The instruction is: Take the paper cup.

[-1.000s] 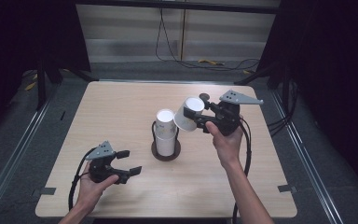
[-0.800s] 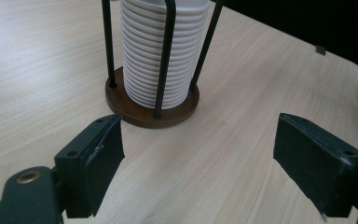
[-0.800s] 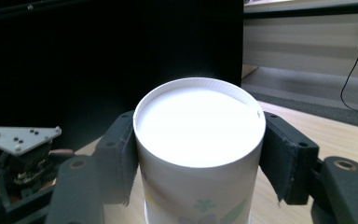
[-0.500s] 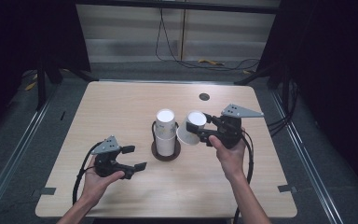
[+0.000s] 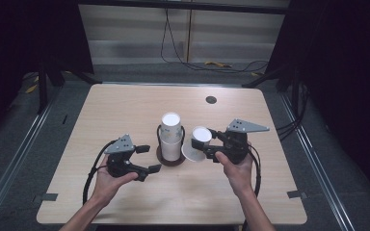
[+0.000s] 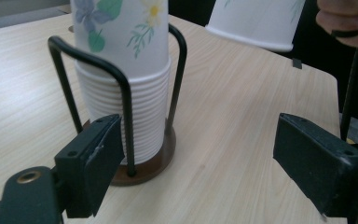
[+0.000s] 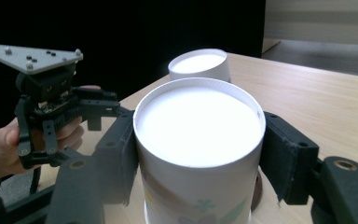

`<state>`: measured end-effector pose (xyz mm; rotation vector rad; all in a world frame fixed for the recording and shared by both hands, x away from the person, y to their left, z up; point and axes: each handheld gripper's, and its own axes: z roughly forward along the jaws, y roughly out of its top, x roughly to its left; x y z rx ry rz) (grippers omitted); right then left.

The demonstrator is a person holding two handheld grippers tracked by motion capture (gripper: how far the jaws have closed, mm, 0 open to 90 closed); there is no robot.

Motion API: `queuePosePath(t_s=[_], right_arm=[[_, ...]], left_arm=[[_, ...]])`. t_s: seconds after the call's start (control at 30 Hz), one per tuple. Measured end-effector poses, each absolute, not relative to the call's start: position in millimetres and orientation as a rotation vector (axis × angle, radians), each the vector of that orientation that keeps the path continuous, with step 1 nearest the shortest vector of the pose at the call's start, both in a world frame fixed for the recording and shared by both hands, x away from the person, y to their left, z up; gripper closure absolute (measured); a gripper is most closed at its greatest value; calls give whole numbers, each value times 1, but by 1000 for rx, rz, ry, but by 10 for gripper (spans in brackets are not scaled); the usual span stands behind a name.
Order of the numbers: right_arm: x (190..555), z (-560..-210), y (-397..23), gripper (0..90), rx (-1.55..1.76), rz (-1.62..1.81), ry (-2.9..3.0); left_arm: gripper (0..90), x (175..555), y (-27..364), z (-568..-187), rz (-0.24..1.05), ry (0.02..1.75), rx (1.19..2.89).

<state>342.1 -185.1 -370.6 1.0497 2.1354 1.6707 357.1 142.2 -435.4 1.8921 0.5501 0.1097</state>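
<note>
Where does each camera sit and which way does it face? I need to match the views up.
High view: above the table, looking forward and down; forearms, both claws.
Left gripper view: on the left claw, facing the cup stack in its holder; open jaws.
Right gripper view: on the right claw, jaws clamping a paper cup.
All share the stack.

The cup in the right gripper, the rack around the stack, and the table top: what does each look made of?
Cup: probably paper, matte white with a printed floral pattern and a rolled rim. Rack: thin bent rod, likely metal with a glossy black coat, on a dark brown round base, possibly wood. Table top: pale wood-grain surface, perhaps laminate; smooth, low sheen.
</note>
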Motion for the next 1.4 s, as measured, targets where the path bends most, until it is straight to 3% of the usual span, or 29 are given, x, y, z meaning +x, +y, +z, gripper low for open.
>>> queuePosePath(t_s=[1.4], right_arm=[[336,-405,-132,351,950,1696,2379]], left_arm=[[161,345,113,-453,4,451,1912]])
